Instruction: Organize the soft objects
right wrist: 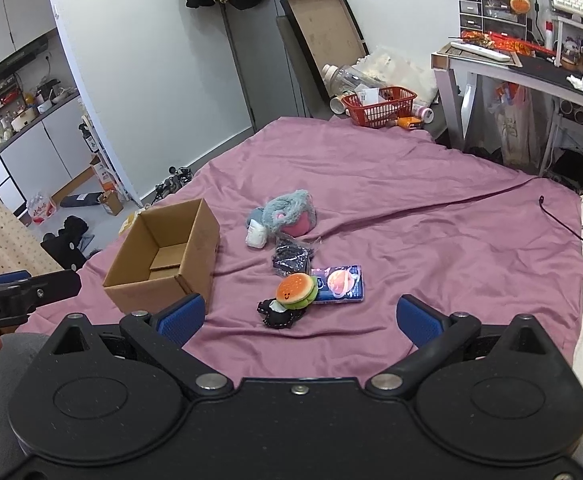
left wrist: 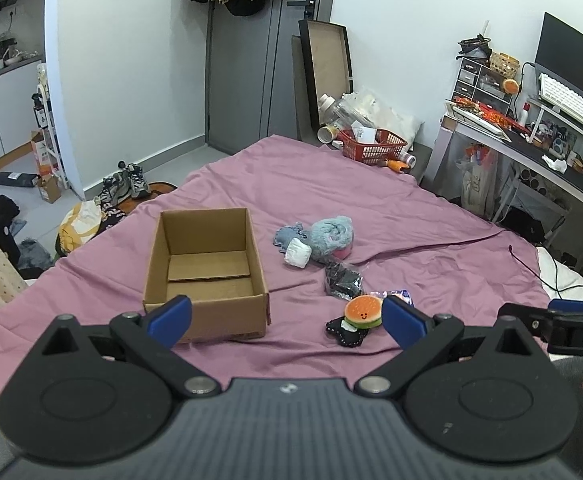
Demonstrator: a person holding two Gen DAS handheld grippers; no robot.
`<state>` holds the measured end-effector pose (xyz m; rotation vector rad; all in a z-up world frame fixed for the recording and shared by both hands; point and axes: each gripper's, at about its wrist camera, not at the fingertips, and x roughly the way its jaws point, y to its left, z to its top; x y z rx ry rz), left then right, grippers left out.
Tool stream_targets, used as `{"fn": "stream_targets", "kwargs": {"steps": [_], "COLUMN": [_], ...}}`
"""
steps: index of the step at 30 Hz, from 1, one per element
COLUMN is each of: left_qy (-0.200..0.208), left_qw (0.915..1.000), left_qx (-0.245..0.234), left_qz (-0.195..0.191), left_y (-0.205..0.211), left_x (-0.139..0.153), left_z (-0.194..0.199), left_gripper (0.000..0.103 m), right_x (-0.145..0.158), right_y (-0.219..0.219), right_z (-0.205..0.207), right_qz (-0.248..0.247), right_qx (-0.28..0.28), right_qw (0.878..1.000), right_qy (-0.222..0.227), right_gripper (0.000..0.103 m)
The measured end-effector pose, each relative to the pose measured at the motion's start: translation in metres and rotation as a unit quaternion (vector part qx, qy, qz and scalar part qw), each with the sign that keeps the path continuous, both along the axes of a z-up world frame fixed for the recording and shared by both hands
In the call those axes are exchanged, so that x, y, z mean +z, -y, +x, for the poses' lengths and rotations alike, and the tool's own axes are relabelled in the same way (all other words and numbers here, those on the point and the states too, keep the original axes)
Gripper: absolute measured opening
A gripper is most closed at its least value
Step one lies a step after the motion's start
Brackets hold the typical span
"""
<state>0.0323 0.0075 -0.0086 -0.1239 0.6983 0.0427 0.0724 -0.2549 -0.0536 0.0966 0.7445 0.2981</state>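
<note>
Hovering spread wide and empty, left gripper [left wrist: 285,322] and right gripper [right wrist: 299,320], above a purple bedsheet [right wrist: 411,208], hamburger plush [right wrist: 297,287] lying beside the empty cardboard box [right wrist: 163,256]; seemingly pre-grasp, next likely reaching and closing on it.

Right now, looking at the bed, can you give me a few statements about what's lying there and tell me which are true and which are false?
1. The cardboard box is empty. True.
2. The burger plush sits inside the box. False: it lies on the purple sheet, resting on a black felt toy.
3. The left gripper is shut on a toy. False: its jaws stand wide open, holding nothing.
4. The right gripper is open. True.
5. The fluffy blue plush lies farther from the grippers than the burger plush. True.
6. The red basket stands beside the box. False: it stands at the far end of the bed.
</note>
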Motion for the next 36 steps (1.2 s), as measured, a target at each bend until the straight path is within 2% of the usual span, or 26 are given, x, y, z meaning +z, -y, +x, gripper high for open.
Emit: {"fn": "stream_targets", "kwargs": {"steps": [4,13,18,22,25,30,32,36], "left_qy": [-0.004,-0.023,-0.038,-0.044,-0.057,-0.073,-0.081,-0.096], "left_qw": [0.9999,0.9996,0.9990,0.9987,0.9980,0.9968,0.9962,0.9946], "left_qx": [0.001,0.004,0.004,0.003,-0.001,-0.004,-0.006,-0.011], "left_qz": [-0.010,-0.018,-0.023,-0.025,-0.028,-0.031,-0.031,-0.037], "left_y": [0.001,0.006,0.010,0.016,0.022,0.029,0.031,0.035], "left_x": [-0.009,-0.032,-0.044,-0.053,-0.061,-0.075,-0.082,-0.099], "left_z": [0.012,0.042,0.060,0.074,0.087,0.103,0.109,0.123], "left_gripper": [0.100,0.098,0.094,0.093,0.086,0.083,0.078,0.073], "right_x": [-0.008,-0.029,-0.043,-0.052,-0.056,-0.066,-0.072,-0.093], "right_y": [0.006,0.014,0.016,0.015,0.015,0.017,0.018,0.018], "right_z": [0.014,0.051,0.074,0.089,0.100,0.120,0.128,0.141], "right_qz": [0.021,0.047,0.070,0.077,0.081,0.108,0.119,0.142], "right_qx": [0.000,-0.005,-0.005,-0.010,-0.010,-0.025,-0.032,-0.037], "right_qw": [1.000,0.998,0.994,0.992,0.991,0.985,0.982,0.977], "right_qy": [-0.012,-0.050,-0.080,-0.098,-0.109,-0.135,-0.142,-0.156], "right_gripper": [0.103,0.092,0.081,0.079,0.076,0.069,0.069,0.056]}}
